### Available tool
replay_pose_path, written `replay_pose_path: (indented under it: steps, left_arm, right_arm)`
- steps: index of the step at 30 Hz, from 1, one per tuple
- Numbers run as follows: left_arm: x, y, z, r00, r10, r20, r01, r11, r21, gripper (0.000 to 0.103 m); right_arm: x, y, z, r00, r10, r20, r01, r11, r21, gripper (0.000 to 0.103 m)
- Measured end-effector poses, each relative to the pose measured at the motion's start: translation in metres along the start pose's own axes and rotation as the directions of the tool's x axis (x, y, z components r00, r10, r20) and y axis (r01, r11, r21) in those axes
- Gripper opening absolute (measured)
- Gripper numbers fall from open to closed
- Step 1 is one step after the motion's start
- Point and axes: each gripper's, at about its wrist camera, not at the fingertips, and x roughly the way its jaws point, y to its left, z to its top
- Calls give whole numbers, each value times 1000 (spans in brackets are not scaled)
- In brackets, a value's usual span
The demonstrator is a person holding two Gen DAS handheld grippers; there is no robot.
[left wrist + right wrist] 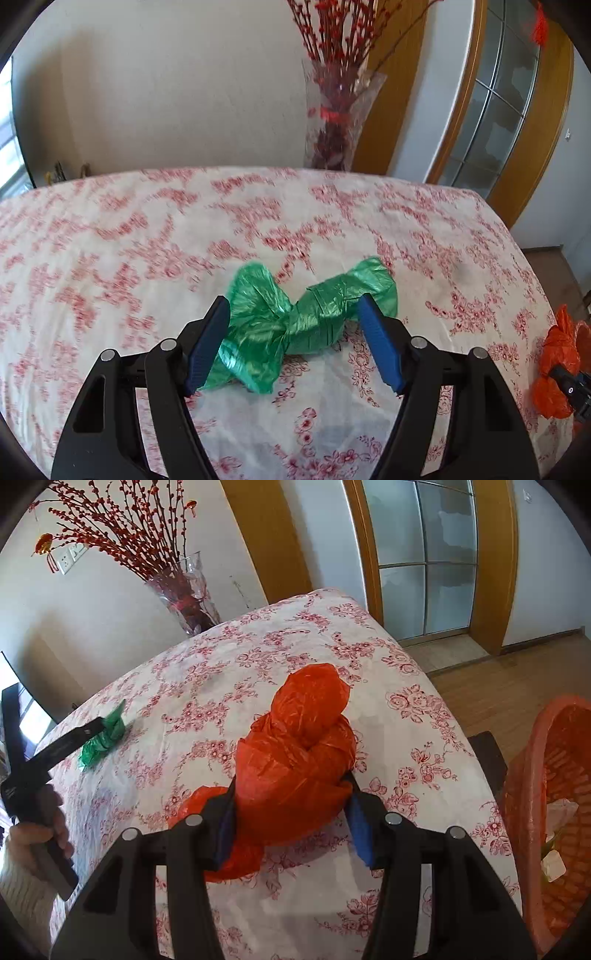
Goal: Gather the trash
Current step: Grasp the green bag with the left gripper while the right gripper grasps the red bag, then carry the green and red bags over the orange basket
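Between right hand-held gripper (291,812) pads: pinched orange bag (295,760).

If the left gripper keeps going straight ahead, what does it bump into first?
Probably the knotted green plastic bag, lying on the flowered tablecloth between the left gripper's open fingers.
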Motion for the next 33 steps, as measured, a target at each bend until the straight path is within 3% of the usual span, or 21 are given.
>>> replay_pose_path:
  steps: [4,8,9,20,33]
  left_arm:
    - [7,0,0,999,-24,-35,24,1000,-8,60]
    - [9,-3,-2,997,-58,-53,58,998,-5,36]
    - [8,-4,-2,996,-67,-55,67,998,1,25]
    - [-40,-34,-7,994,-108,-15,108,994,23,25]
    - [-112,-127,-23,971,-237,24,232,964,128,25]
  right_arm:
    - [0,-1,-3,1000,4,-4,-4,1000,1,51]
    - [-4,-3,-5,1000,5,-4,-5,1000,3,51]
    - [-6,-3,-5,1000,5,-2,-5,1000,2,51]
    - [-47,-4,-6,999,5,54,-3,1000,-31,51]
    - [-117,-48,-12,990,-37,139,38,999,-4,50]
